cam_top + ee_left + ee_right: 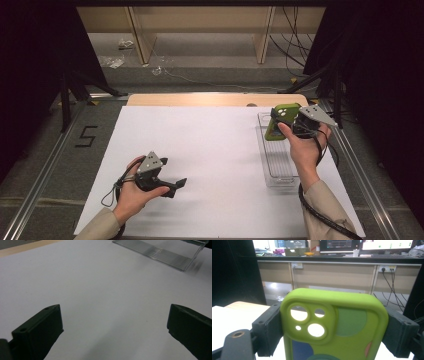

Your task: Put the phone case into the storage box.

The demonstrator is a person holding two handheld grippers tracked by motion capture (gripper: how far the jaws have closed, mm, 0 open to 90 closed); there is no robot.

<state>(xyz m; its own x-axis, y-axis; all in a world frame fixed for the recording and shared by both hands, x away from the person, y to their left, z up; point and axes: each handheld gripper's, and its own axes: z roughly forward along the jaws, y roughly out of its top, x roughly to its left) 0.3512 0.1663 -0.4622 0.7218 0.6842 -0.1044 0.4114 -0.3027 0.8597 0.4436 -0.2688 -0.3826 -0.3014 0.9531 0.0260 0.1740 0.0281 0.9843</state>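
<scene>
nearest us, our left gripper [181, 183] hangs low over the white sheet [210, 150], jaws spread wide and holding nothing. farther off, our right gripper [334, 327] pinches a green phone case [334, 322] by its sides above the clear tray [277, 170]; the case shows no readable writing, while a "5" [86, 136] marks the floor at left.
</scene>
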